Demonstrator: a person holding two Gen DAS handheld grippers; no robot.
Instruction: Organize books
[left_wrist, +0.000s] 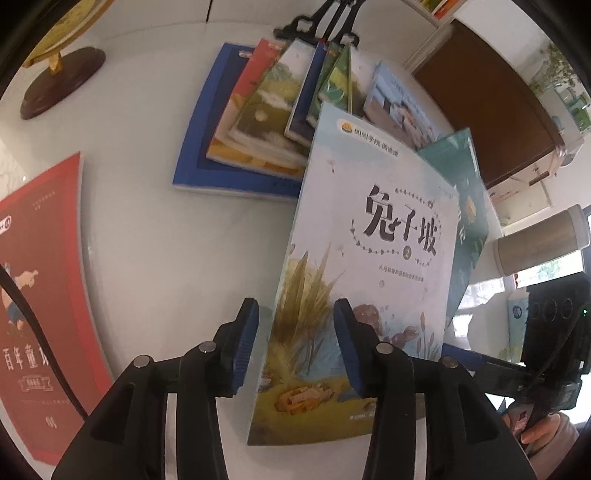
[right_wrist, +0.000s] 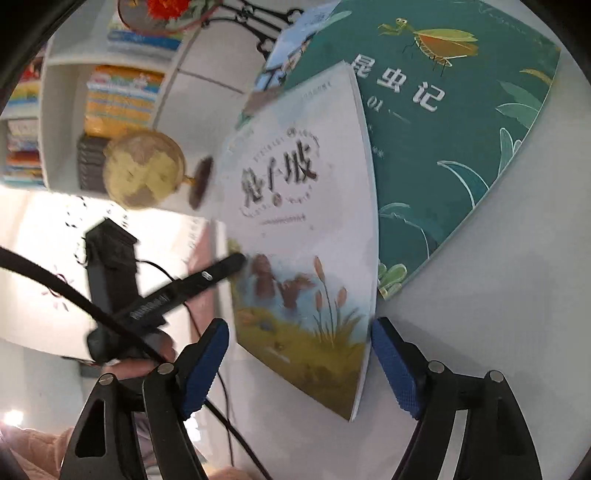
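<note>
Left tongs (left_wrist: 295, 347) apart astride pale book (left_wrist: 369, 258), right tongs (right_wrist: 299, 365) apart; red book (left_wrist: 40, 280) only in left view

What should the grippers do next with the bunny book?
Probably draw both grippers back. The left gripper and right gripper stand open, pads not pressing the bunny book, which already lies over the green insect book beside the leaning row of books.
</note>
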